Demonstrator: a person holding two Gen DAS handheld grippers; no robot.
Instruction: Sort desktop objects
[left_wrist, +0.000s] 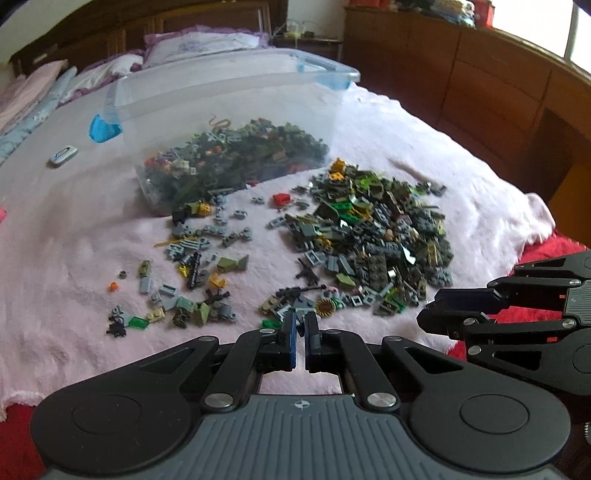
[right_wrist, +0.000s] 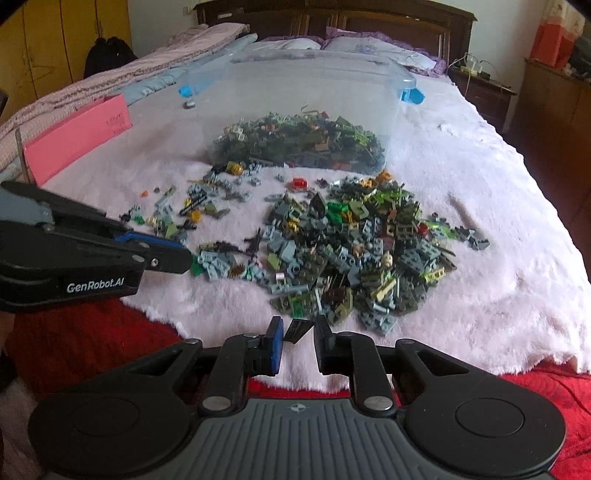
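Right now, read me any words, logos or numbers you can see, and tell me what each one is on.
"GenRobot.AI": white lettering on the side of the left gripper, seen from the right wrist view.
Faint print on the pink box: too blurred to read.
Crosshair emblem, no letters, on the right gripper body.
Nothing else legible.

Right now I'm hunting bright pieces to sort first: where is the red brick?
The red brick lies on the pink blanket, between the clear bin behind it and the big brick pile to its right; in the right wrist view it sits just before the bin.
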